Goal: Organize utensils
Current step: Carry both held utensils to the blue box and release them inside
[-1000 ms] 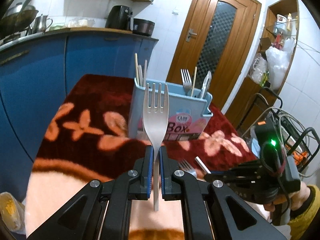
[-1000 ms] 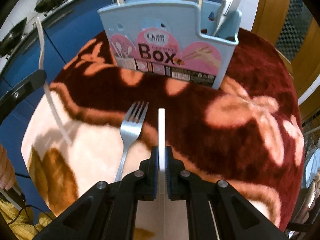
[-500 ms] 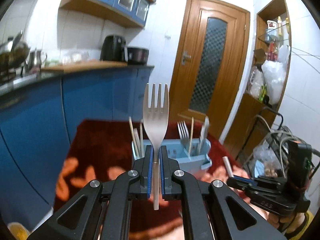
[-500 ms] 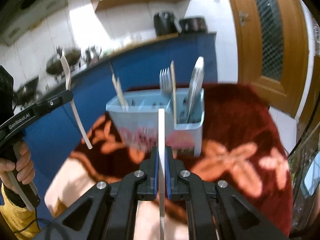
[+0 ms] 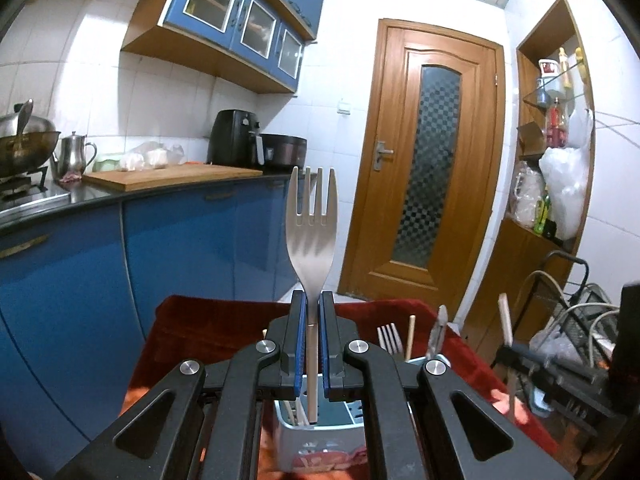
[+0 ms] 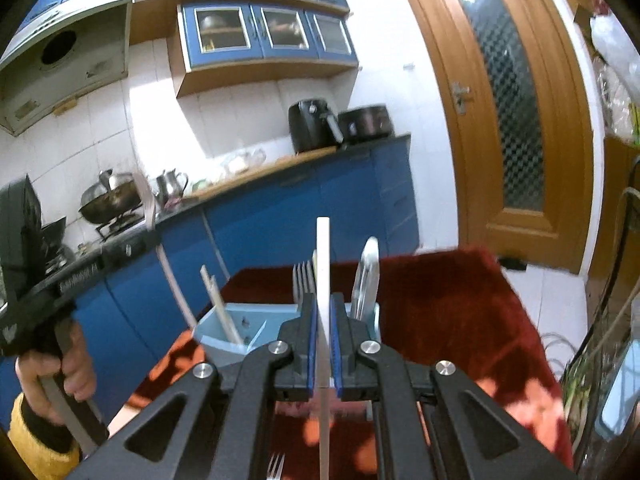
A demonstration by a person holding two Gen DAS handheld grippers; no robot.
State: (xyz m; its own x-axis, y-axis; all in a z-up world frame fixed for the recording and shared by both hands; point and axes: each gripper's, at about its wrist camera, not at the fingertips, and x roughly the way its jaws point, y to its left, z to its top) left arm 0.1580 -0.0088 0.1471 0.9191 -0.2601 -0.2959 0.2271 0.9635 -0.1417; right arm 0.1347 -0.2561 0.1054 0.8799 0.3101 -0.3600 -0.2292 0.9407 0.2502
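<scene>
My left gripper [image 5: 311,300] is shut on a silver fork [image 5: 311,232], held upright with tines up; its handle end hangs just above the light-blue utensil box [image 5: 320,446]. My right gripper [image 6: 324,304] is shut on a white chopstick [image 6: 323,264], held upright above the same box [image 6: 236,332]. The box holds chopsticks [image 6: 222,312], a fork [image 6: 303,280] and a spoon [image 6: 369,276]. Another fork [image 6: 274,468] lies on the table below my right gripper.
The box stands on a table with a red floral cloth [image 6: 448,304]. Blue kitchen cabinets [image 5: 80,280] run along the left and back. A wooden door [image 5: 432,184] is behind, and a wire rack [image 5: 576,328] stands at the right.
Both grippers have risen from the tabletop and tilted upward, carrying the fork and the chopstick above the box. The box has dropped low in both views.
</scene>
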